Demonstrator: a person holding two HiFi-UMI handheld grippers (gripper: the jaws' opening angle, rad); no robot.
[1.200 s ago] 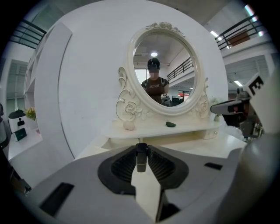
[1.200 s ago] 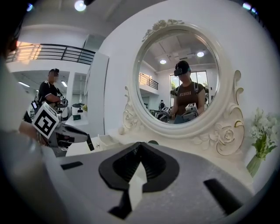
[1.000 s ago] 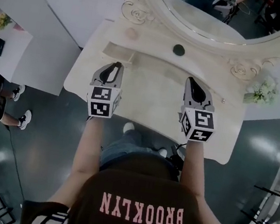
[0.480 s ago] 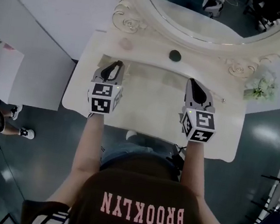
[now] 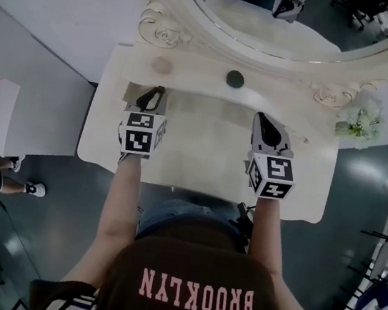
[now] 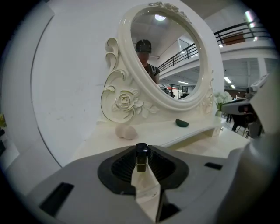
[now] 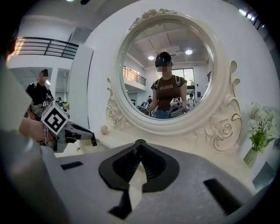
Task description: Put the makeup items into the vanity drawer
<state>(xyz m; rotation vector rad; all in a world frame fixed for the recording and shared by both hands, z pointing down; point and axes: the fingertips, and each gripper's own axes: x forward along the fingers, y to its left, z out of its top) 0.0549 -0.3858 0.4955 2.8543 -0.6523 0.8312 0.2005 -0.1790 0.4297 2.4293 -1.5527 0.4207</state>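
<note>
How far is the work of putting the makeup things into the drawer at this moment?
Done: nothing looks stored, and no open drawer shows. In hand: the left gripper is shut on a small black tube; the right gripper is shut and empty. Left: a pale sponge and a dark green item lie on the shelf under the mirror.

— How is the light?
— Bright and even from overhead; ceiling lamps show as white spots in the mirror. The pale bench looks nearly washed out, shadows faint.
— And the head view?
— Dimmer, with glare patches on the floor.
— Distortion?
— Both gripper views bulge strongly, with black corners.
</note>
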